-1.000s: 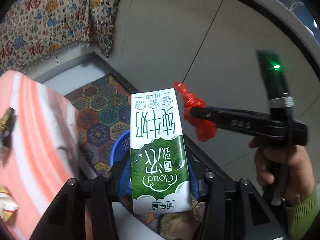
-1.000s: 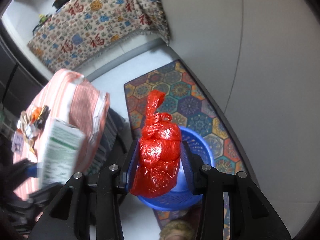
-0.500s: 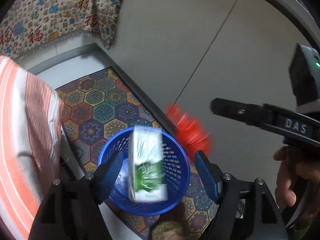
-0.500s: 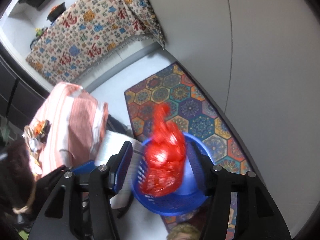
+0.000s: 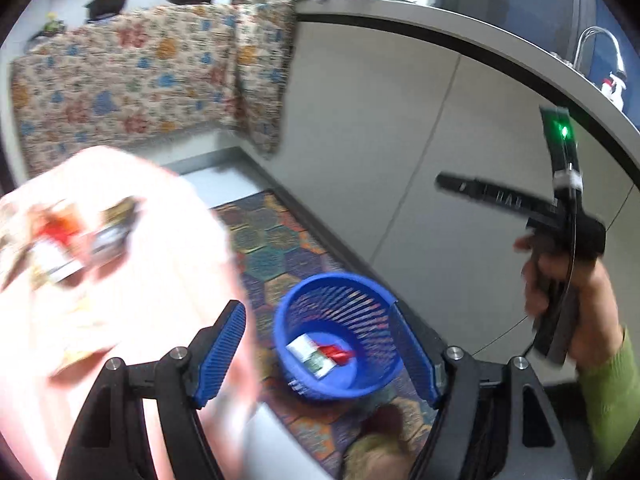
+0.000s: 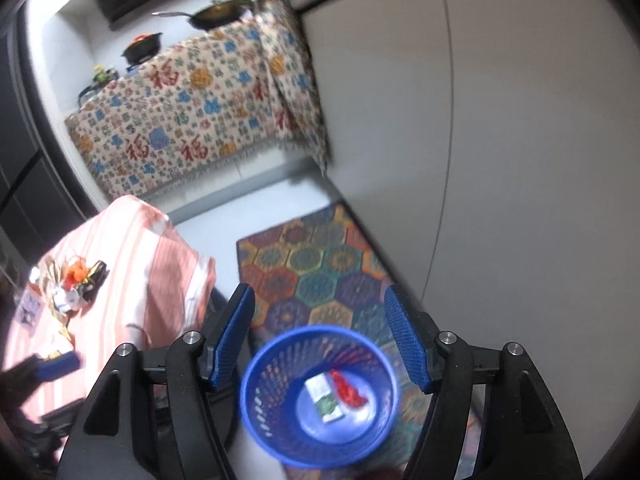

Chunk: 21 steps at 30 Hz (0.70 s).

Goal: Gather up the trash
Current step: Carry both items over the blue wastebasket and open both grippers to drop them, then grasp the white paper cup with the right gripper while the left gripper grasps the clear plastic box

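A: Both drops look done. The carton [image 6: 325, 397] and the red bag [image 6: 349, 391] lie side by side at the bottom of the blue basket [image 6: 260, 380], which stands on the patterned rug [image 6: 312, 272].

B: And the left hand-held gripper [image 5: 320, 350]?

A: Jaws spread wide, nothing between them. The basket shows through the gap, well below. Same for the right hand-held gripper [image 6: 320, 338]: wide apart, empty, hanging over the basket.

B: So this step is the release, finished by the look of it. Next?

A: More trash, I'd judge. There's a cluster of wrappers [image 6: 72, 284] on the striped desk [image 6: 132, 248], well apart from the basket. The left view is blurred there, so I can't tell the pieces apart.

B: What does it call for?

A: Swing to the desk, settle, pinch one small piece cleanly.
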Each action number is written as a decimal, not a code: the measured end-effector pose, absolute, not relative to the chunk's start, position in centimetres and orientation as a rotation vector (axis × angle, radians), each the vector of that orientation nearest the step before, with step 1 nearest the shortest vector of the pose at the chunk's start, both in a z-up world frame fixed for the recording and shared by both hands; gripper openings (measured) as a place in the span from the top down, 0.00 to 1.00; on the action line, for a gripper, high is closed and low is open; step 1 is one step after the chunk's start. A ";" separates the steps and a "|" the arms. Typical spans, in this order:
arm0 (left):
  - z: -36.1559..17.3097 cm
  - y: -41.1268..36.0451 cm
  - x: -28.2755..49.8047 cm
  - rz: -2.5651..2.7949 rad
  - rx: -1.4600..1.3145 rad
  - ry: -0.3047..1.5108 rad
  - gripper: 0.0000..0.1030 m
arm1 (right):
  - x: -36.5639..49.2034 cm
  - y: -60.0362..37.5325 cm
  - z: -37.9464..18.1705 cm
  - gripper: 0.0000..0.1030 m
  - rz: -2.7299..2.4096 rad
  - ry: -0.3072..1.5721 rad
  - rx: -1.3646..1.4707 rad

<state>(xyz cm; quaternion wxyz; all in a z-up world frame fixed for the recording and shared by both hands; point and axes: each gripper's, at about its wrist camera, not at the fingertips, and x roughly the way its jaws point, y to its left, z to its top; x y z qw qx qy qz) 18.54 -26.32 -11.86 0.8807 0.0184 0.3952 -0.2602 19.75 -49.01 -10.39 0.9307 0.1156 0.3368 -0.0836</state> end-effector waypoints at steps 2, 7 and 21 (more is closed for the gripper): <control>-11.9 -23.7 17.0 -0.482 0.066 0.822 0.27 | 19.6 -47.3 -9.7 0.29 -0.161 0.656 0.196; -13.2 -17.1 14.6 -0.313 0.132 0.830 0.27 | 19.7 -42.1 -8.6 0.28 -0.080 0.610 0.123; -14.7 -0.5 14.8 0.042 0.046 0.861 0.27 | 18.9 -20.5 -12.6 0.27 0.430 0.734 -0.074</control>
